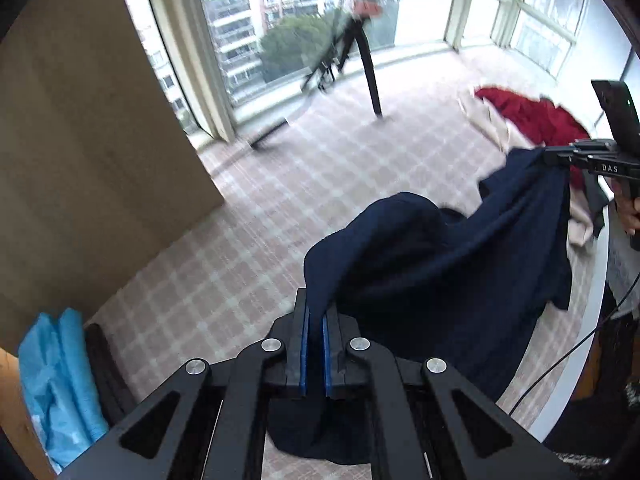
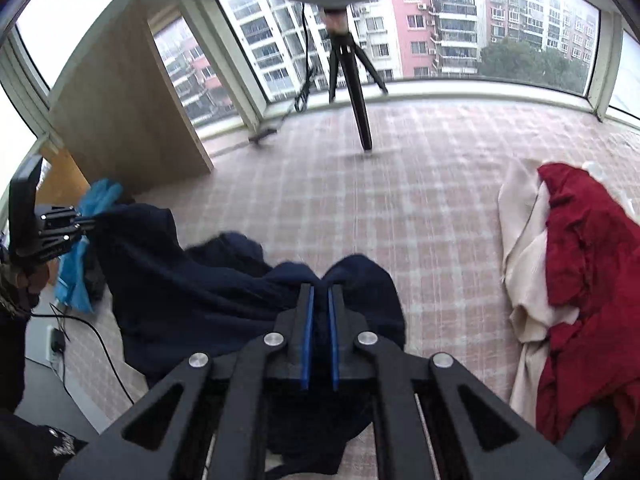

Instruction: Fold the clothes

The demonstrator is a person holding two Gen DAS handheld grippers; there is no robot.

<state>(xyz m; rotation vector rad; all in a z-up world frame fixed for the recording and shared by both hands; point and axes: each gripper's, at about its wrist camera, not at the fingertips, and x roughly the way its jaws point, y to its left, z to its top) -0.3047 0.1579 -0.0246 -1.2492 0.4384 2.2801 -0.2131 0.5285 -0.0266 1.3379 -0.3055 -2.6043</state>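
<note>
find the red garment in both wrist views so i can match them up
Left wrist: red garment lies upper right, on the beige cloth, behind the right gripper.
Right wrist: red garment fills the right edge, over the beige cloth.
Shared landmark: the black tripod leg standing on the checked cover.

The left gripper [image 1: 315, 312] has its blue-lined fingers [image 1: 305, 344] pinched nearly together on a fold of the navy garment [image 1: 440, 264]. The right gripper [image 2: 321, 300] is likewise clamped on the same cloth, fingers [image 2: 309, 332] almost closed. Both are held raised and well apart, each visible at the edge of the other's view.
</note>
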